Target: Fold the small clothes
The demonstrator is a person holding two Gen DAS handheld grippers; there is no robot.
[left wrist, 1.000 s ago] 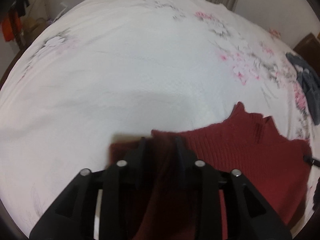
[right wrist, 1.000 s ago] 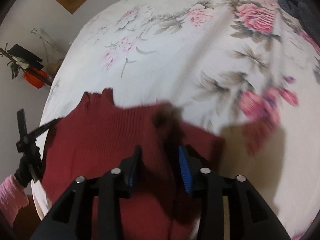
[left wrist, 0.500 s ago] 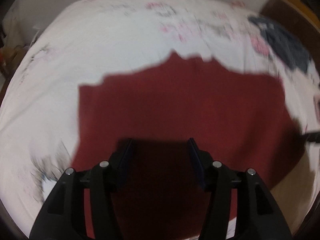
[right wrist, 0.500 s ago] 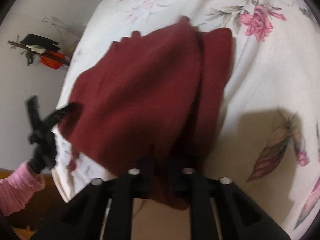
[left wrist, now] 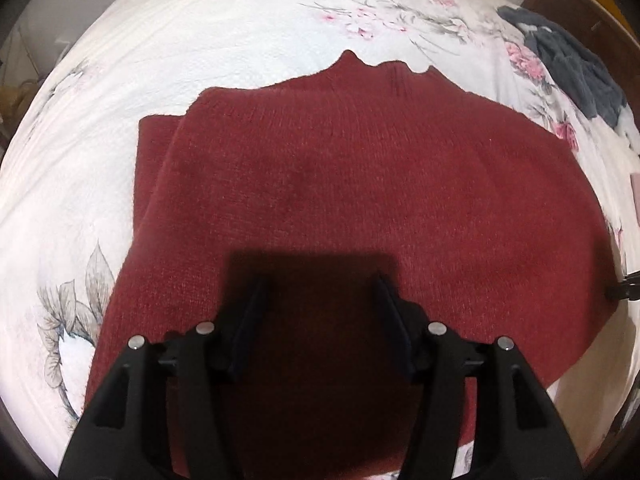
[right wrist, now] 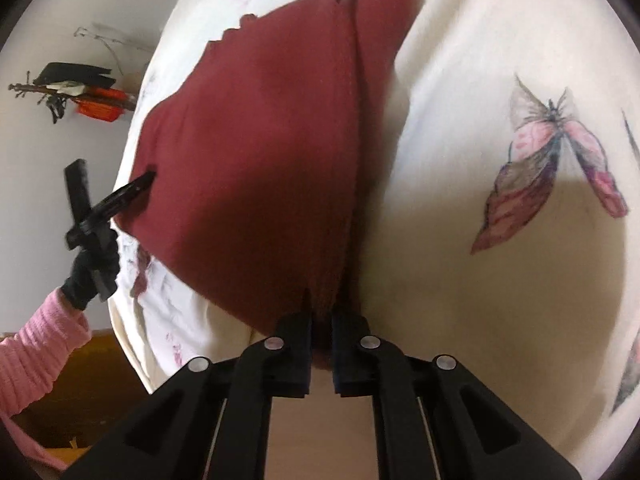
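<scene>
A dark red knit sweater (left wrist: 360, 168) lies spread on the floral bedsheet (left wrist: 200, 32), neckline away from me, with a folded layer showing along its left side. My left gripper (left wrist: 320, 320) hovers open just above the sweater's near part, nothing between its fingers. In the right wrist view the sweater (right wrist: 260, 140) runs away from my right gripper (right wrist: 322, 320), which is shut on the sweater's near edge at the bed's side. The left gripper (right wrist: 112, 200) appears there too, held by a black-gloved hand (right wrist: 92, 276) with a pink sleeve, one finger touching the sweater's far edge.
A dark grey garment (left wrist: 568, 64) lies bunched at the bed's far right, beside brown wooden furniture (left wrist: 580, 4). Orange and black items (right wrist: 96, 104) hang on the wall beyond the bed. Bare sheet with a butterfly print (right wrist: 552, 160) spreads right of the sweater.
My left gripper let go of the red fabric and opened above the spread sweater. My right gripper closed on the sweater's edge and drew back toward the bed's side.
</scene>
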